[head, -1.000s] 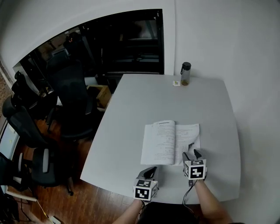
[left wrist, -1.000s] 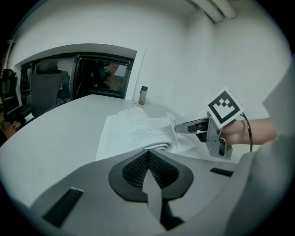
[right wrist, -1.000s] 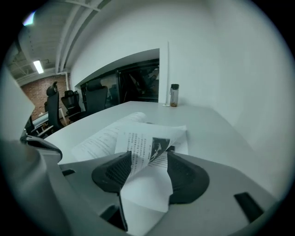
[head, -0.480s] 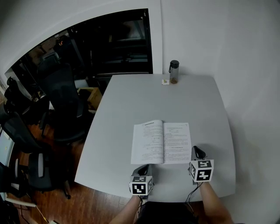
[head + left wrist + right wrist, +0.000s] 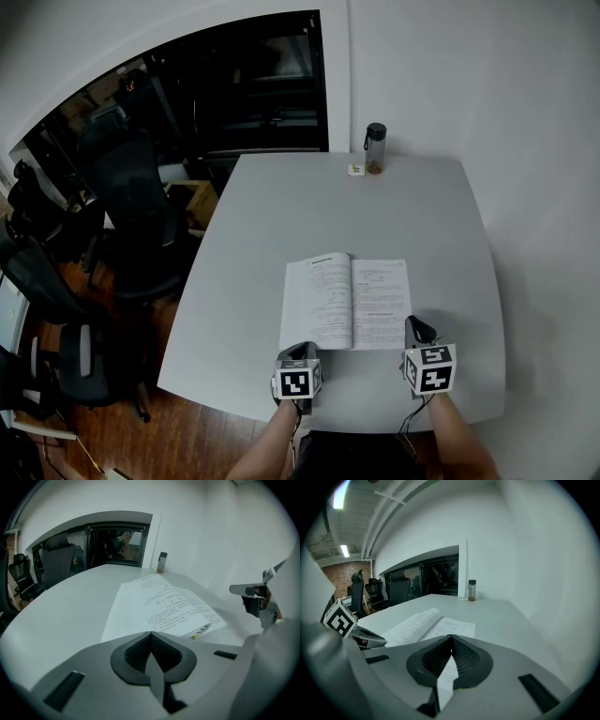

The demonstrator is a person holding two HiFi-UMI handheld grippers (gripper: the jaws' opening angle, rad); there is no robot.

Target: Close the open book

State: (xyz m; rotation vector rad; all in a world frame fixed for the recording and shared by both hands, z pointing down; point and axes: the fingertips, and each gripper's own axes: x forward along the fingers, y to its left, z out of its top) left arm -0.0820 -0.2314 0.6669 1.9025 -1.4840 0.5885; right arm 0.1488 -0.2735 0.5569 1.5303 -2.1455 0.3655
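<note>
The open book (image 5: pixel 345 302) lies flat on the grey table (image 5: pixel 281 216), white printed pages up. My right gripper (image 5: pixel 415 327) is at the right page's near right edge, shut; in the right gripper view a white printed page (image 5: pixel 445 667) shows pinched between its pads. My left gripper (image 5: pixel 298 352) hovers low just in front of the book's near left corner, shut and holding nothing. The left gripper view shows the book (image 5: pixel 159 605) ahead and the right gripper (image 5: pixel 255 599) at its right. From the right gripper view, the left gripper (image 5: pixel 363 637) sits at the left.
A dark-capped bottle (image 5: pixel 375 148) and a small white item (image 5: pixel 355 171) stand at the table's far edge. Black office chairs (image 5: pixel 131 206) crowd the wooden floor at the left, before a dark glass wall. A white wall runs along the right.
The right gripper's jaws, open a second ago, have shut at the right page's edge and risen slightly. The left gripper has sunk toward the table beside the book's near left corner.
</note>
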